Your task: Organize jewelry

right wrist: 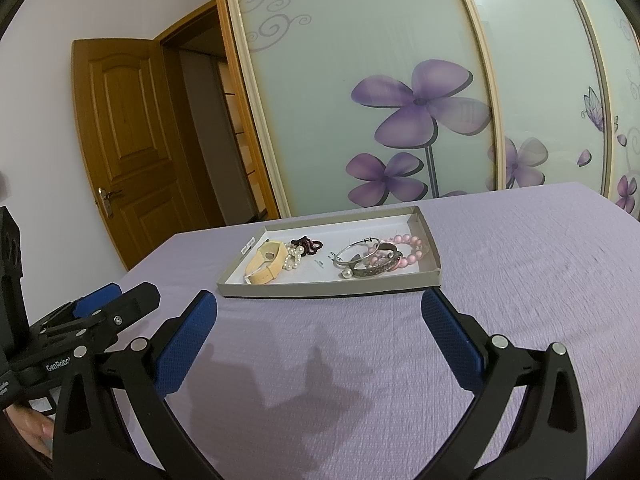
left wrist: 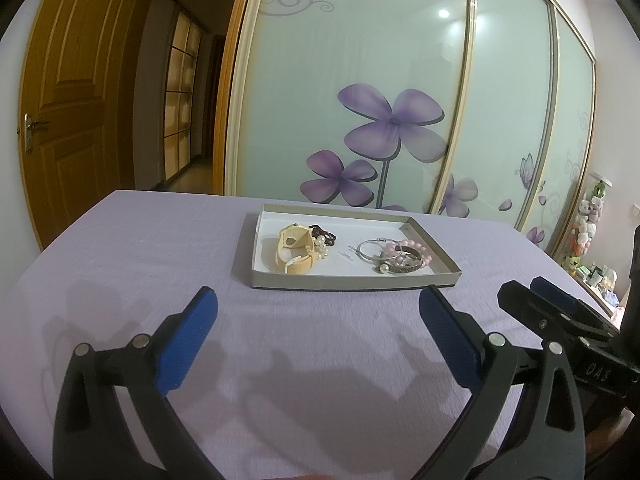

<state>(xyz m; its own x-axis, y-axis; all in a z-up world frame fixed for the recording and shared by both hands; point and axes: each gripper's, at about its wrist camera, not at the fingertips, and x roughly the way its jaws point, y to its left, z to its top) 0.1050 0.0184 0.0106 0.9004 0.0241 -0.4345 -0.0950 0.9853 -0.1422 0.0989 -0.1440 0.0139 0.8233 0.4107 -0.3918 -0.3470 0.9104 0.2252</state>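
Observation:
A shallow grey cardboard tray (left wrist: 344,281) (right wrist: 320,290) lies on the purple cloth ahead of both grippers. In its left half lie a cream watch (left wrist: 294,254) (right wrist: 266,266), a pearl cluster (left wrist: 322,248) (right wrist: 293,259) and a dark red beaded band (left wrist: 325,233) (right wrist: 307,245). In its right half lie a silver bangle (left wrist: 370,249) (right wrist: 353,253), a pink bead bracelet (left wrist: 418,250) (right wrist: 412,250) and a dark patterned bangle (left wrist: 404,266) (right wrist: 376,270). My left gripper (left wrist: 318,306) is open and empty, short of the tray. My right gripper (right wrist: 320,308) is open and empty too.
The table with the purple cloth (left wrist: 140,248) (right wrist: 540,248) stands before sliding wardrobe doors with purple flowers (left wrist: 394,124). A wooden door (left wrist: 76,92) stands open at the left. The right gripper shows at the right edge of the left wrist view (left wrist: 560,312). Soft toys (left wrist: 588,216) sit far right.

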